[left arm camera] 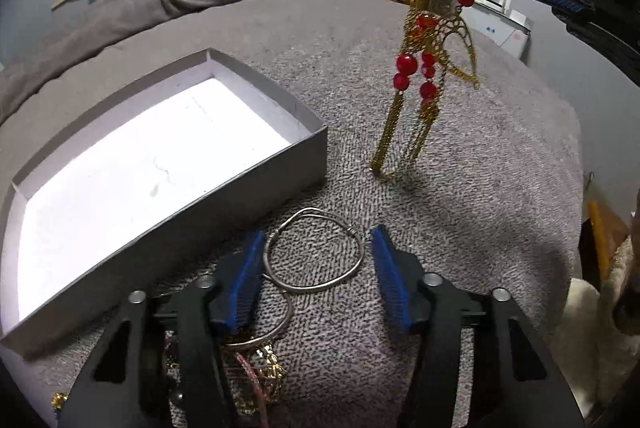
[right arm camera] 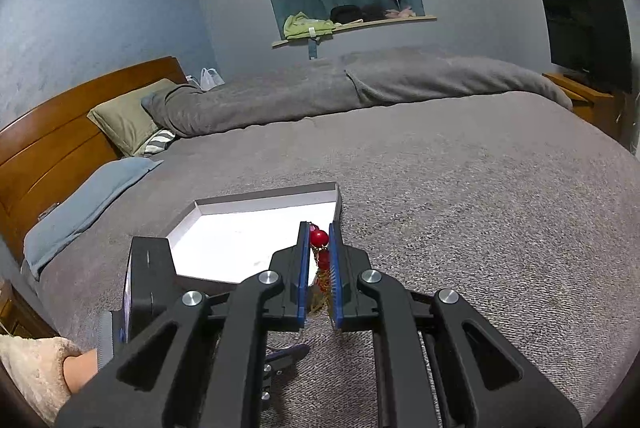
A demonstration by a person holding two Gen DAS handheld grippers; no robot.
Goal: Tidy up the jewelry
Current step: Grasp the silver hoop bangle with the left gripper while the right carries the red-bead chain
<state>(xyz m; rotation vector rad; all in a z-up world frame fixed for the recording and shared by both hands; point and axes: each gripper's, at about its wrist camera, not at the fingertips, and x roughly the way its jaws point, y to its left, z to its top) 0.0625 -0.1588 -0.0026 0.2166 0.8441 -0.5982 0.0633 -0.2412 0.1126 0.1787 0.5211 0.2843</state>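
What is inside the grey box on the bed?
The box shows only its bare white floor, no jewelry. In the right wrist view the right hand-held gripper, holding the necklace, covers part of it.

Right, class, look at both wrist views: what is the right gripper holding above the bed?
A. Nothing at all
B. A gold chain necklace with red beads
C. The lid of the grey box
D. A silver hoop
B: the right gripper is closed on a gold chain necklace with red beads, which hangs down to the grey bedspread beside the open box.
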